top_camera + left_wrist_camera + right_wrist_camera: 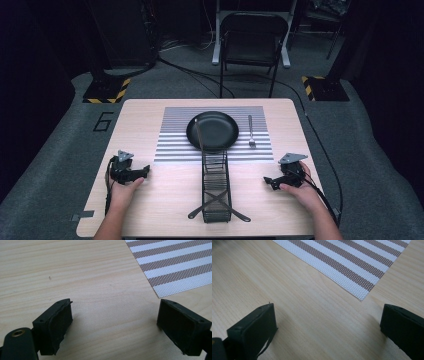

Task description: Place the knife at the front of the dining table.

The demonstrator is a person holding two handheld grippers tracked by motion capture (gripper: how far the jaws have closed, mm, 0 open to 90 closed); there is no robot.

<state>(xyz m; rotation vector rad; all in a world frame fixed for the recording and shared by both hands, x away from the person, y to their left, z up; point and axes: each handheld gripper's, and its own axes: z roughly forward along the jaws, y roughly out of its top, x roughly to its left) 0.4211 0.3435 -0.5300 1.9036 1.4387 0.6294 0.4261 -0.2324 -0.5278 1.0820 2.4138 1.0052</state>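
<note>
High view shows my left gripper (145, 170) and right gripper (268, 181) resting on the table (145, 200), fingers spread and empty. Between them stands a wire rack (216, 187) touching the pan (212, 131); I judge a careless reach could topple it.

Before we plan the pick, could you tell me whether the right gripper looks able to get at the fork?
Probably yes: the right gripper is open, and bare table lies between it and the fork, beside the black pan.

A wire rack (216, 187) stands between bare table (165, 192) stretches.
</note>
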